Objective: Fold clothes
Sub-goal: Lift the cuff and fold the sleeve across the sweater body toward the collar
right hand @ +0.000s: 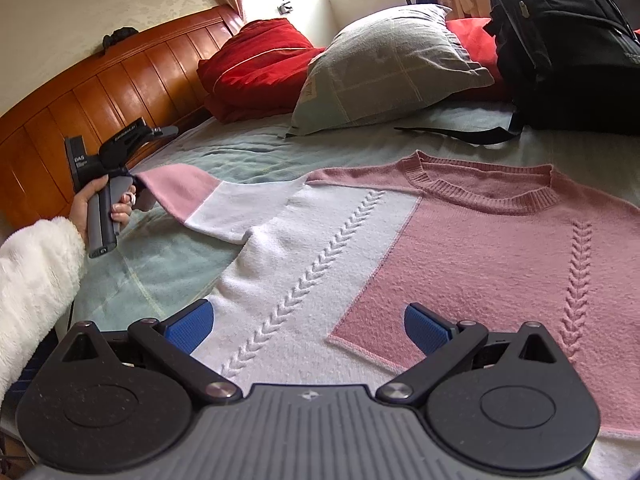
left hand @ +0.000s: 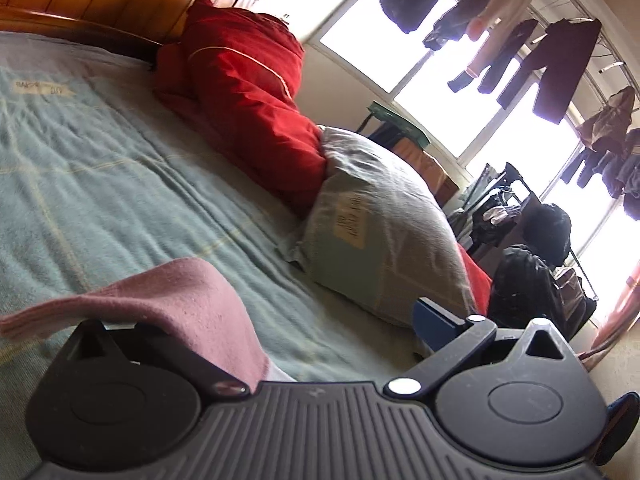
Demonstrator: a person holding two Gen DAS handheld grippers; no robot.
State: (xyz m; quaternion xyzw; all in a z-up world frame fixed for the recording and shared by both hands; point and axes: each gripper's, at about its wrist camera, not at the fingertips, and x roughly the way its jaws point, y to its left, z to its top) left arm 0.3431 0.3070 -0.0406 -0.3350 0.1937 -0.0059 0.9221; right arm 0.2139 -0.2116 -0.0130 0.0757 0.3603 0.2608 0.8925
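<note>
A pink and white knit sweater [right hand: 460, 248] lies flat, front up, on the pale green bed cover [right hand: 248, 152], its collar pointing away from me. Its left sleeve [right hand: 208, 200] stretches out to the left, lifted at the pink cuff [left hand: 192, 300]. In the left wrist view the cuff is draped over the left finger of my left gripper [left hand: 308, 312], whose jaws stand wide apart; only its right blue finger [left hand: 436, 316] shows. A hand holds that gripper [right hand: 138, 190] near the headboard. My right gripper [right hand: 308, 316] hovers open over the sweater's lower front.
A grey-green pillow [right hand: 384, 68] and a red quilt [right hand: 260, 64] lie at the head of the bed by the wooden headboard [right hand: 100, 92]. A black backpack [right hand: 568, 40] with a loose strap [right hand: 452, 132] sits beyond the collar. Clothes hang at the window [left hand: 540, 64].
</note>
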